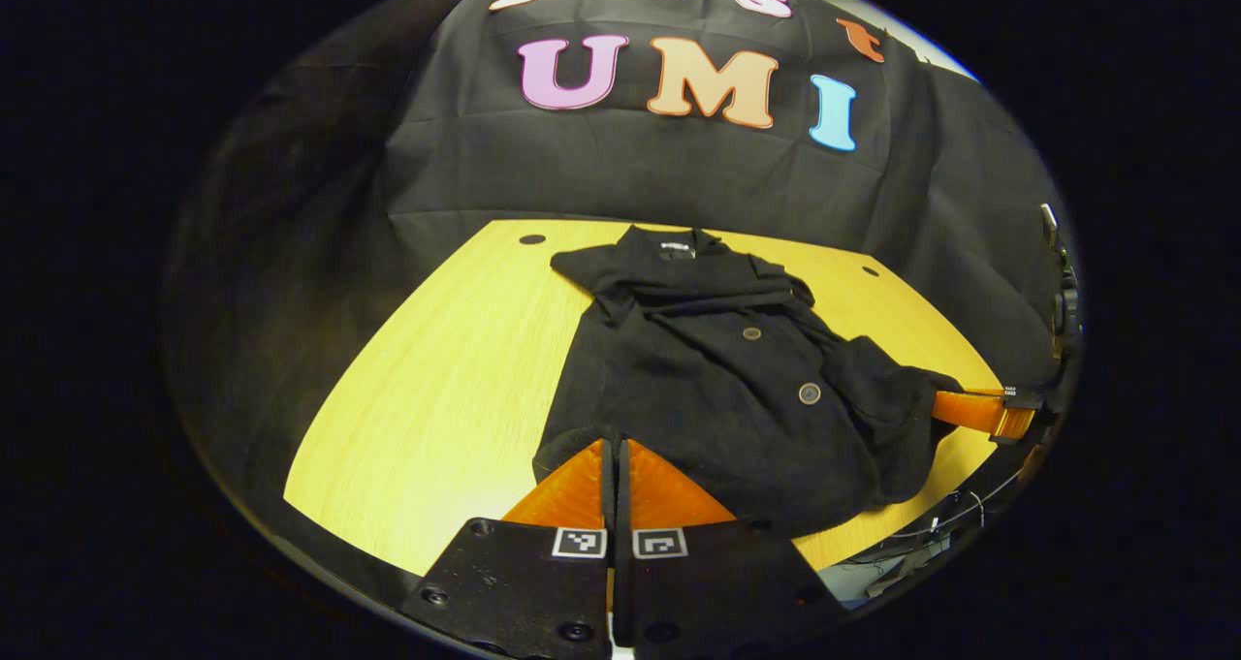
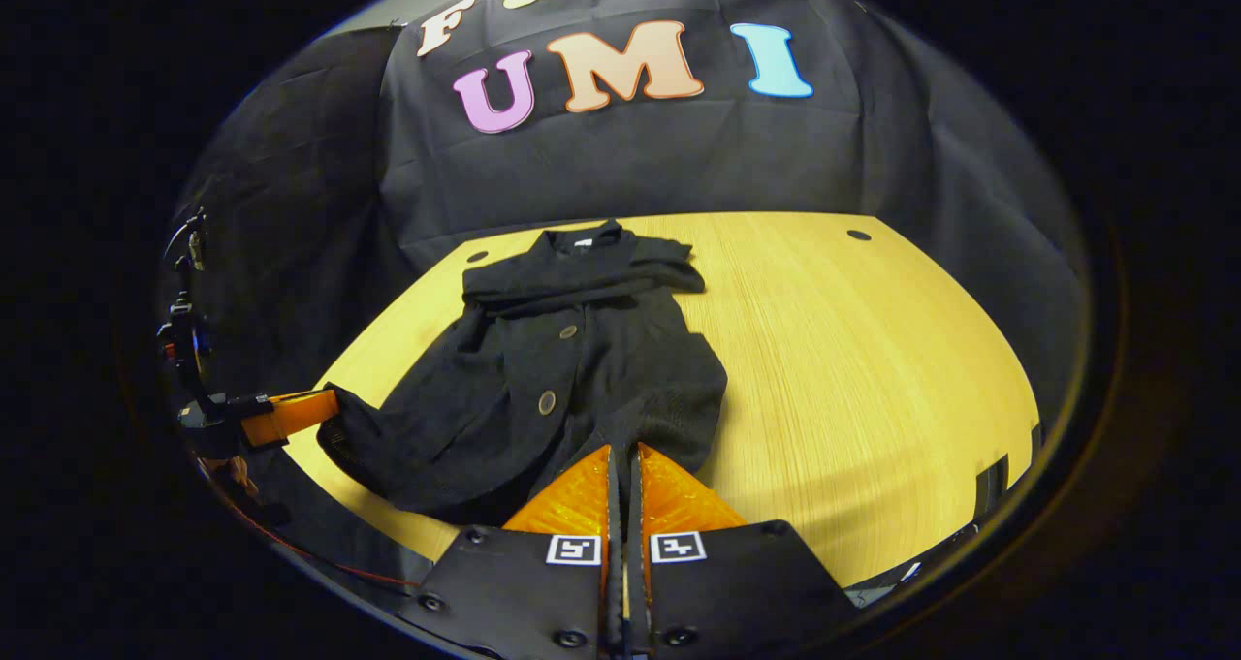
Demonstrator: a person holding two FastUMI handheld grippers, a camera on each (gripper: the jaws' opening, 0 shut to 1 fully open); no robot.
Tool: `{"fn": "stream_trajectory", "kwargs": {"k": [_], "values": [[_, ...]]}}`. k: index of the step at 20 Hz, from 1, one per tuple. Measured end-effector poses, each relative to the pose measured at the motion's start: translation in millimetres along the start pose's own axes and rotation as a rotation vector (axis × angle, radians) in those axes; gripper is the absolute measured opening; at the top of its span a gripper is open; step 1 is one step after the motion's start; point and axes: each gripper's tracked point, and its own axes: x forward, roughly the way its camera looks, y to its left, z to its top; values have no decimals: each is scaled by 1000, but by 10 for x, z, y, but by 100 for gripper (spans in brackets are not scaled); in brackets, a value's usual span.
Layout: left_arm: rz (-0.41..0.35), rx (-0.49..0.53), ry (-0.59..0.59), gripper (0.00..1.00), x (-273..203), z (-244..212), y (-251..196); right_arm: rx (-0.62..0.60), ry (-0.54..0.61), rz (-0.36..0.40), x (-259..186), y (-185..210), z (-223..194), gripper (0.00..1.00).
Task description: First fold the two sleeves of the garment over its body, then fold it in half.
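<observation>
A black buttoned garment (image 1: 717, 369) lies on the yellow wooden table (image 1: 446, 389), collar at the far side. Both sleeves are laid across its chest. My left gripper (image 1: 616, 444) is shut on the near hem at one bottom corner. The right gripper (image 1: 955, 406) shows at the far right, gripping the other hem corner, where the cloth bunches up. In the right gripper view the garment (image 2: 543, 369) stretches away from my right gripper (image 2: 625, 450), which is shut on the hem. The left gripper (image 2: 310, 410) shows at the left edge, holding the raised corner.
The table (image 2: 873, 350) has bare wood on both sides of the garment and small round holes (image 2: 858, 235) near its far edge. The booth's black cloth wall rises right behind it. Cables (image 1: 931, 534) hang below the table's near edge.
</observation>
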Motion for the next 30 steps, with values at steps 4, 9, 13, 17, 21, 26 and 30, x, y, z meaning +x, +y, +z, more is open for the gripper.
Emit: {"fn": "stream_trajectory", "kwargs": {"k": [4, 9, 13, 17, 21, 26, 30], "values": [[3, -8, -57, 0, 56, 378, 49, -15, -50, 13, 4, 70, 348, 4], [11, -5, -125, 0, 152, 811, 119, -72, -96, 29, 43, 167, 748, 5], [20, 3, -182, 0, 259, 1165, 167, -115, -139, 43, 133, 205, 1168, 4], [36, 1, -202, 0, 397, 1412, 256, -130, -175, 51, 269, 194, 1581, 4], [47, -21, -217, 0, 624, 1665, 305, -137, -190, 54, 471, 140, 1933, 5], [70, -9, -237, 0, 946, 1973, 366, -117, -202, 61, 832, 44, 2336, 4], [104, -26, -259, 0, 1248, 2202, 443, -85, -200, 68, 1185, -68, 2628, 4]]}}
